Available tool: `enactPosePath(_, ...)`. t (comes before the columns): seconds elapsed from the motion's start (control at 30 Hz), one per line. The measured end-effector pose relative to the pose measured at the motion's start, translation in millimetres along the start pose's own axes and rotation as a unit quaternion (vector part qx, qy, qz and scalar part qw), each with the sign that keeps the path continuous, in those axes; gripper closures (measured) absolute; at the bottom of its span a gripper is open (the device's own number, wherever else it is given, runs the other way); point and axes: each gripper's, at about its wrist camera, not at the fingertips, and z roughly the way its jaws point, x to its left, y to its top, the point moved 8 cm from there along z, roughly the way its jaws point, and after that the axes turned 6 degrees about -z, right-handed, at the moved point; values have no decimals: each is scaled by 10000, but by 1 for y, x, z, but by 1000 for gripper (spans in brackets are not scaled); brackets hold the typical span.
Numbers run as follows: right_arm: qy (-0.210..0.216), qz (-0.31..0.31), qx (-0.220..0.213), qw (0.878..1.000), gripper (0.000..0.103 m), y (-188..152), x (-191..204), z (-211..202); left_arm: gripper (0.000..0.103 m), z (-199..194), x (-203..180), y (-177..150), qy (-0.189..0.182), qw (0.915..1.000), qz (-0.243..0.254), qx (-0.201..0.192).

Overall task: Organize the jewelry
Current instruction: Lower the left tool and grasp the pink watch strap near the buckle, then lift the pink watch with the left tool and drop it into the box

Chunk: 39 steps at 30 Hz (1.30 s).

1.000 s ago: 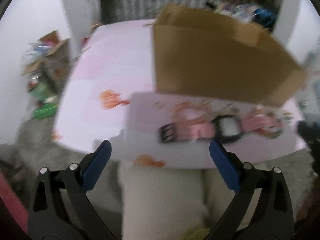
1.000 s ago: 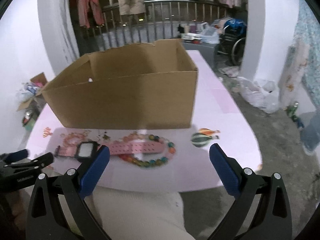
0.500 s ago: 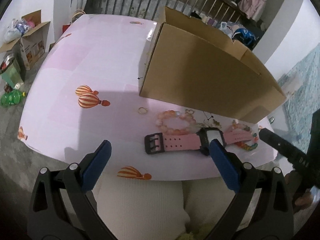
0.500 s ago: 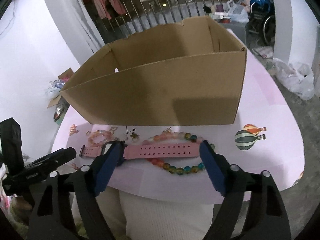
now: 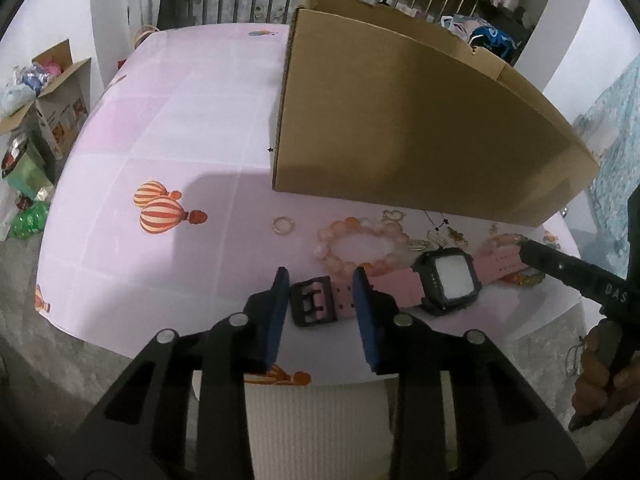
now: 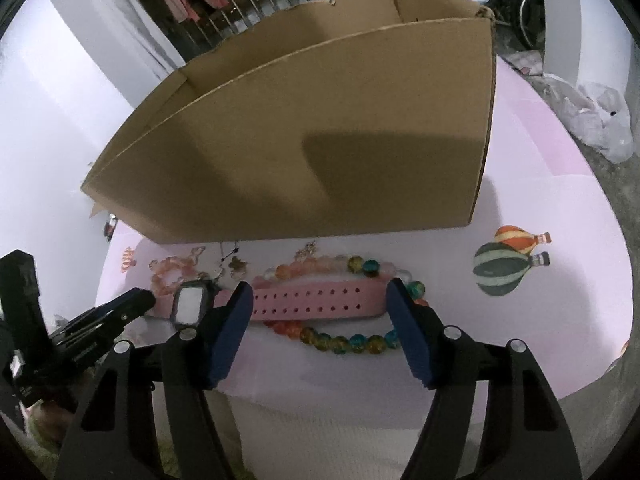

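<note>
A pink watch [image 5: 446,280] with a black face lies flat near the table's front edge, in front of an open cardboard box [image 5: 420,128]. My left gripper [image 5: 320,286] hangs over its black buckle end [image 5: 312,304]. The jaws are closing with the buckle between the pads, which are not pressing on it. My right gripper [image 6: 318,302] straddles the perforated pink strap [image 6: 320,300]. It is also closing and not gripping. A multicoloured bead bracelet [image 6: 348,340] lies under that strap. A pink bead bracelet [image 5: 360,240], a small ring [image 5: 283,224] and little charms [image 5: 436,236] sit before the box.
The table [image 5: 180,128] has a pink cloth printed with balloons [image 6: 500,268]. The box [image 6: 320,140] stands right behind the jewelry. A person's white-clad lap [image 5: 316,420] is under the front edge. Boxes and bags clutter the floor [image 5: 36,92] at the left.
Both grippers came down and closer to the watch. The left jaws narrowed sharply around the buckle end. The right jaws narrowed a little around the strap.
</note>
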Motion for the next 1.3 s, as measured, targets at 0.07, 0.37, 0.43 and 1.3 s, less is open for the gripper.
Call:
enactPosePath(0.07,99,121,-4,9999,35,1,-2,1,73,-1,1,0,9,10000,23,-14)
enactPosePath(0.37,747,224,78,9969,42,-2,17,2,74,-1,3,3,10,10000,13,-31)
enactPosePath(0.43,712,326,-15,9969,42,2,10,-4,75,-1,2,2,8,10000,-8,-34)
enactPosePath(1.3,1192,-386,-271,9918,83,19,63,-54,84,-62,-9,19,-345,9973,25,-645)
